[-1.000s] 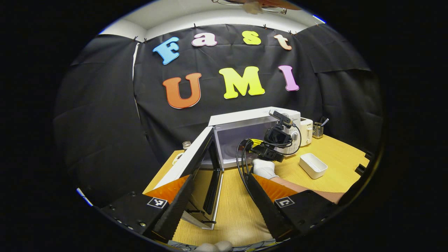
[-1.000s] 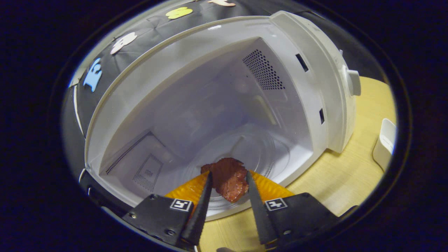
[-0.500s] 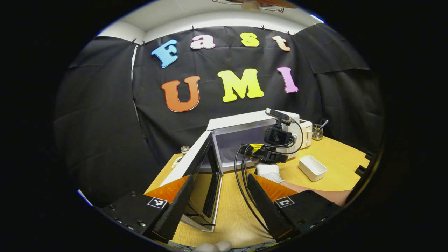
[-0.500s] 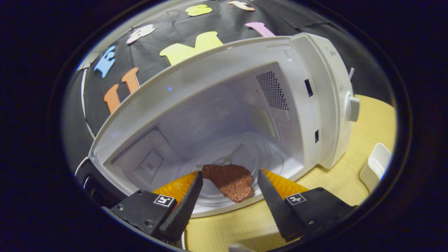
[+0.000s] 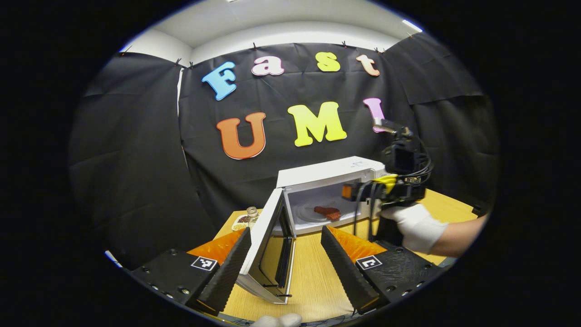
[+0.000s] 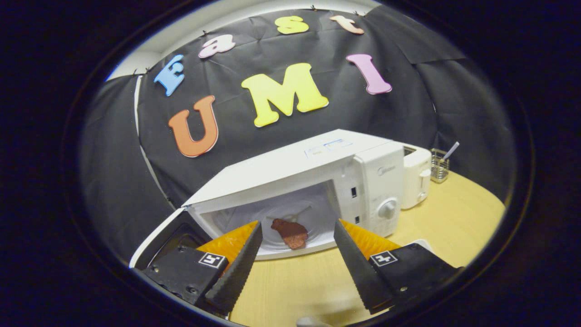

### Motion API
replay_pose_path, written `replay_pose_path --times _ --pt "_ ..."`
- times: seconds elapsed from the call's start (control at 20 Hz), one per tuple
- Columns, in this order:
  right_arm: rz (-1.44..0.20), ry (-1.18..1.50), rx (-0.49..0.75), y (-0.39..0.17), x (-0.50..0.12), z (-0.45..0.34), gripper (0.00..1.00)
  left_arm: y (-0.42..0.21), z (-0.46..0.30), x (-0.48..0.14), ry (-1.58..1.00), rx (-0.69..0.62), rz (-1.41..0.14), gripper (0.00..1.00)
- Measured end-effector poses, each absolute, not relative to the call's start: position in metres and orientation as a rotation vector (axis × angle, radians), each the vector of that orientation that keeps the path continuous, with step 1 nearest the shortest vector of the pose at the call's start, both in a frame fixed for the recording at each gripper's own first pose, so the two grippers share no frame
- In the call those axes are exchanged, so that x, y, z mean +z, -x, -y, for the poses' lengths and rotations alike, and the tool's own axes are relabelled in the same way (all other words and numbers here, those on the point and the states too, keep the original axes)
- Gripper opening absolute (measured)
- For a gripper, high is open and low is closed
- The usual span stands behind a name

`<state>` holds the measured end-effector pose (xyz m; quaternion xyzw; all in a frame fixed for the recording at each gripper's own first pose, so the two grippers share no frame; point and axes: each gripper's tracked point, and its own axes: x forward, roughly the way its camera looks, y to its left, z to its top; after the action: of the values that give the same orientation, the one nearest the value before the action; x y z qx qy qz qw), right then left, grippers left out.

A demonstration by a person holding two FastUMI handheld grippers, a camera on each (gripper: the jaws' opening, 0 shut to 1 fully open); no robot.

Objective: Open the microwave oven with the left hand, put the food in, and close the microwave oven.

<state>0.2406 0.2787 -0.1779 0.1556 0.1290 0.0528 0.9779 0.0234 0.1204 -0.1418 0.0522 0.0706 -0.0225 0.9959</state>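
The white microwave [image 5: 324,172] stands on the wooden table with its door [image 5: 268,247] swung wide open to the left. A reddish-brown piece of food [image 5: 327,212] lies on the glass turntable inside. My left gripper [image 5: 285,231] is open, held back from the oven, and the door's free edge shows between its fingers without touching them. My right gripper [image 6: 297,225] is open and empty, drawn back in front of the cavity, with the food [image 6: 290,232] seen beyond its fingertips. A gloved hand [image 5: 415,225] holds it to the right of the oven.
A white toaster [image 6: 415,175] and a wire utensil holder [image 6: 439,165] stand right of the microwave [image 6: 317,172]. A small jar [image 5: 252,212] and a dish sit behind the door. Bare table [image 6: 435,218] lies to the front and right.
The right gripper opened, left the food on the turntable and pulled back up and out of the cavity. The left gripper drew back a little from the door.
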Motion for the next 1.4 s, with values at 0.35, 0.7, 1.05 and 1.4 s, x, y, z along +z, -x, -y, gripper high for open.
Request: replay_pose_path --times 0.35,0.7,1.05,1.4 --pt "-0.215 -0.120 0.071 -0.127 -0.115 -0.176 1.00 -0.011 -0.128 -0.138 -0.094 -0.010 -0.147 0.95" --pt "-0.211 -0.067 -0.069 -0.057 -0.088 -0.074 1.00 -0.020 -0.094 -0.125 -0.026 -0.093 -0.117 0.71" --pt "-0.231 -0.099 -0.122 -0.025 -0.085 -0.041 1.00 -0.019 -0.092 -0.123 -0.008 -0.103 -0.112 0.02" --pt "-0.261 -0.103 -0.104 -0.024 -0.086 -0.050 1.00 -0.026 -0.155 -0.131 -0.022 0.003 -0.110 0.00"
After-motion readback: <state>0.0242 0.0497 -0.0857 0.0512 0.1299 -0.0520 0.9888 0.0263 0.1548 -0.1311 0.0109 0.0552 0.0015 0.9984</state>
